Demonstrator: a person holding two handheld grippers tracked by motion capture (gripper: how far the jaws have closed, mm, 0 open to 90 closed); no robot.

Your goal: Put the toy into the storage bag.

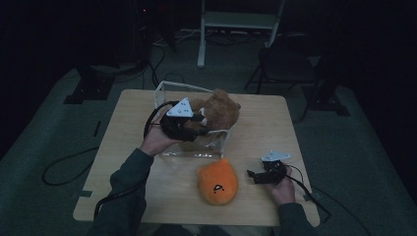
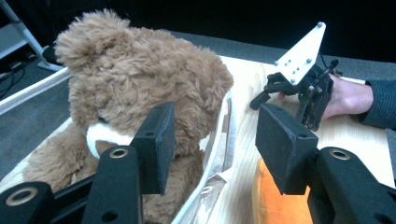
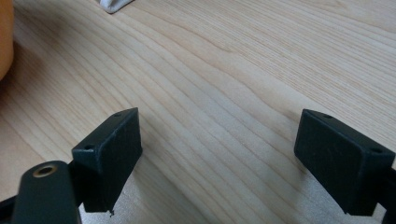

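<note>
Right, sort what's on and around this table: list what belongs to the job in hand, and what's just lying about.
In the job:
- brown teddy bear, sitting in the clear bin
- left tongs, open at the bear and the bin's rim
- orange plush, on the table in front of the bin

Lying about:
- right tongs, open, resting over bare table
- folding chair on the floor beyond

The teddy bear (image 2: 140,88) at upper left wears shaggy brown plush, its bin (image 2: 223,140) is clear glossy plastic, the bench (image 3: 224,70) is pale matt grained wood, and the orange toy (image 1: 218,182) looks soft cloth.
</note>
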